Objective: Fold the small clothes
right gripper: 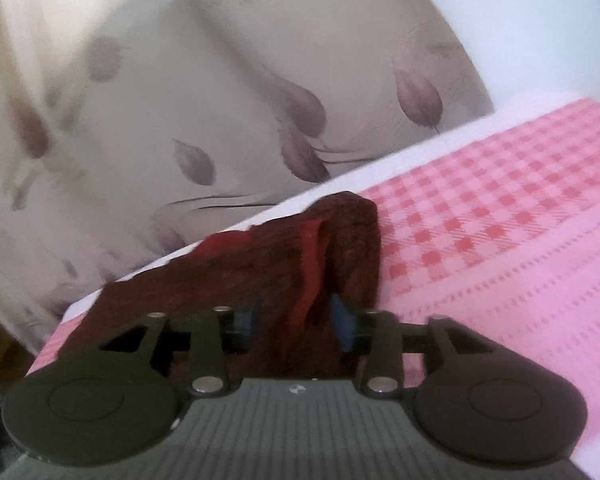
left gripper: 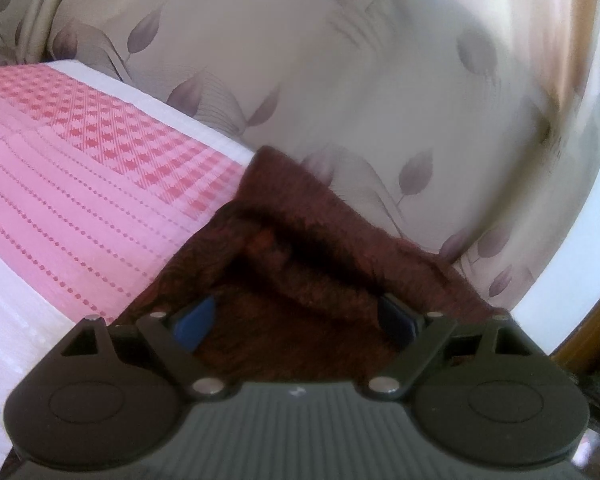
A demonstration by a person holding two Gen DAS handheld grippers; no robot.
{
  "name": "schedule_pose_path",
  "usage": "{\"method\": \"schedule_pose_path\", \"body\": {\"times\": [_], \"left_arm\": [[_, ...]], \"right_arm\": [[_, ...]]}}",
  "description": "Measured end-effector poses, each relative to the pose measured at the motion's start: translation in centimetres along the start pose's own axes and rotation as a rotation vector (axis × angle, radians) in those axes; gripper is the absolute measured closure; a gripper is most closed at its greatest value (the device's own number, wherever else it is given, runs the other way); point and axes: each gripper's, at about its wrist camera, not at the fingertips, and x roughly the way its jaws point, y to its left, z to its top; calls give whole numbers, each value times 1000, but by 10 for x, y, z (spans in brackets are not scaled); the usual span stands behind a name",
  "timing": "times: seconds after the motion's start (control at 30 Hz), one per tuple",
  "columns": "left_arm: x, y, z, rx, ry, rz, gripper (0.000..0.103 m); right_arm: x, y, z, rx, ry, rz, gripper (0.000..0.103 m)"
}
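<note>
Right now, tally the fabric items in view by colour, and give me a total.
Dark maroon fuzzy knit garment: 1
Pink-and-white checked woven cloth under it: 1
Cream curtain with grey-purple leaf print behind: 1
Total: 3

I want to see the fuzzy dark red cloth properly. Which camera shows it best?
The right wrist view shows the dark red cloth best: its whole bunched shape lies on the pink checked cover, folds visible. The left wrist view sits closer, so the cloth is darker and cut off by the left gripper.
</note>
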Motion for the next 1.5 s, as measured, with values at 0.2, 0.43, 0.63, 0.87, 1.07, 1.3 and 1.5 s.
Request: {"method": "schedule_pose_path", "body": {"times": [0.2,0.43,0.63,0.87,1.07,1.3,1.5], "left_arm": [[-1,-4,-1,29,-8,41,14],[-12,-20,-5,134,-48,93,14],[-27,-31,-11,217,-77,110,14],[-48,-37,-18,279,-68,129,14],[-67,-39,-24,338,-60,148,14],[-82,-34,-30,353,-46,167,14],[-93,-28,-34,364,-23,176,14]], "right_arm": [[-82,19,-45,-126,-21,9,41],[-145,41,-103,-248,-39,-25,32],[-178,43,-121,-264,-35,-20,26],[-196,28,-130,-205,-26,-31,23],[-198,22,-144,-173,2,-29,23],[-197,26,-156,-168,27,-13,23],[-197,32,-161,-176,43,19,22]]}}
